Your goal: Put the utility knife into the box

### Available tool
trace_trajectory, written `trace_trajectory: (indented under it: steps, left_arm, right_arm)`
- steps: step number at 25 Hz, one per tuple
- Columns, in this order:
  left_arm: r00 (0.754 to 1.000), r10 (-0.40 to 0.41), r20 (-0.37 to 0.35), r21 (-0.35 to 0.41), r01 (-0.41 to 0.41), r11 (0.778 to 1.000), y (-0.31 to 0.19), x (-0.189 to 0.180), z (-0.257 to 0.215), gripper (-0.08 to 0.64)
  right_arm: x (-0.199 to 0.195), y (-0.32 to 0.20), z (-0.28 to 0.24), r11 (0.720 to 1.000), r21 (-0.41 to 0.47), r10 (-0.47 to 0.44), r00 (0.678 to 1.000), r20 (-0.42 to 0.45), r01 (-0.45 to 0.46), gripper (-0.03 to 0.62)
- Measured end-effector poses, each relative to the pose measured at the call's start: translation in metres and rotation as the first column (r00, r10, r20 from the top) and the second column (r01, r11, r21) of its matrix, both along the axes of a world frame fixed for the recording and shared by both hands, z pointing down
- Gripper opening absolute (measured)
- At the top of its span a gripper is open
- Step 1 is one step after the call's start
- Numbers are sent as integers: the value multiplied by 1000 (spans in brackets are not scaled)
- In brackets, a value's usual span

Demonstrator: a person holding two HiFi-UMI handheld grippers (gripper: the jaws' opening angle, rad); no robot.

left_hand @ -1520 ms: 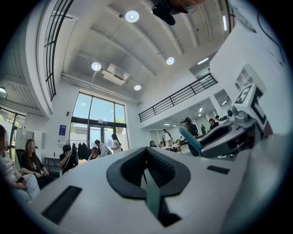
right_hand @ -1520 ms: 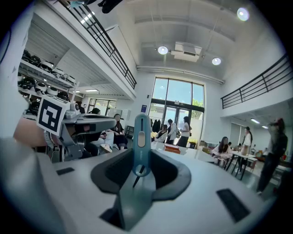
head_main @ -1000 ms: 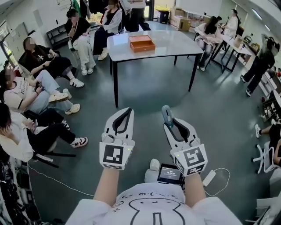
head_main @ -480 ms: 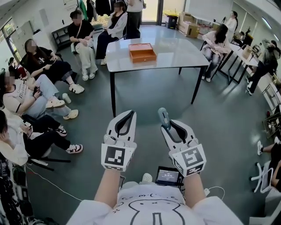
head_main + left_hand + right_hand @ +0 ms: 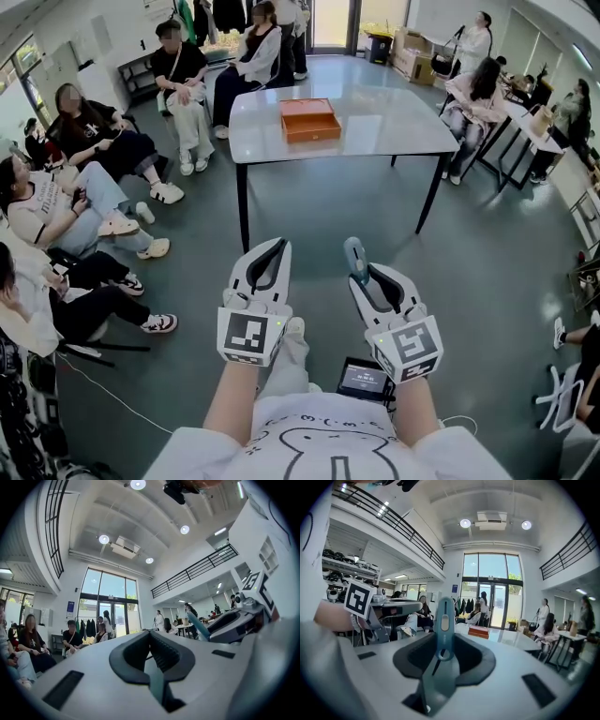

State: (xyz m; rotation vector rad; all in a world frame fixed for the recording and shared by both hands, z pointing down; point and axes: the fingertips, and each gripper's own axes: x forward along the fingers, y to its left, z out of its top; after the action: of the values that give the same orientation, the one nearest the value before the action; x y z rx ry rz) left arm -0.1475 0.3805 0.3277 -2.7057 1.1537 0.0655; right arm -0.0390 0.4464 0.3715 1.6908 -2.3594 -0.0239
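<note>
My right gripper (image 5: pixel 368 272) is shut on a blue-grey utility knife (image 5: pixel 355 258), which sticks up past the fingertips; in the right gripper view the knife (image 5: pixel 442 634) stands upright between the jaws. My left gripper (image 5: pixel 274 249) is shut with nothing in it, its pads meeting in the left gripper view (image 5: pixel 152 641). Both are held side by side over the floor, well short of the table. The orange box (image 5: pixel 309 119) lies open on the grey table (image 5: pixel 394 127) straight ahead; it shows small in the right gripper view (image 5: pixel 478 631).
Several people sit on chairs along the left (image 5: pixel 56 206) and behind the table (image 5: pixel 183 80). More people and desks (image 5: pixel 525 122) stand at the right. A small screen device (image 5: pixel 364 380) hangs at my waist. A cable (image 5: pixel 112 384) lies on the floor at lower left.
The table and box have come nearer and shifted slightly right in the head view as I walk forward. Both grippers keep their grip and relative position.
</note>
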Motion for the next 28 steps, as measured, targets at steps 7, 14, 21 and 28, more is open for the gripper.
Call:
trace_trajectory:
  steps: [7, 14, 21, 28]
  left_arm:
    - [1000, 19, -11, 3, -19, 1000, -60, 21, 5, 15]
    - [999, 37, -11, -11, -37, 999, -135, 36, 3, 15]
    - [998, 51, -22, -18, -52, 998, -214, 40, -5, 15]
    - [995, 95, -14, -18, -95, 995, -273, 53, -5, 15]
  right_arm:
    - [16, -57, 6, 1000, 3, 7, 1000, -6, -7, 132]
    - [24, -132, 1, 1000, -10, -1, 999, -33, 1, 132]
    - [28, -208, -9, 1000, -22, 8, 998, -56, -9, 132]
    - [29, -265, -10, 999, -22, 26, 998, -63, -27, 132]
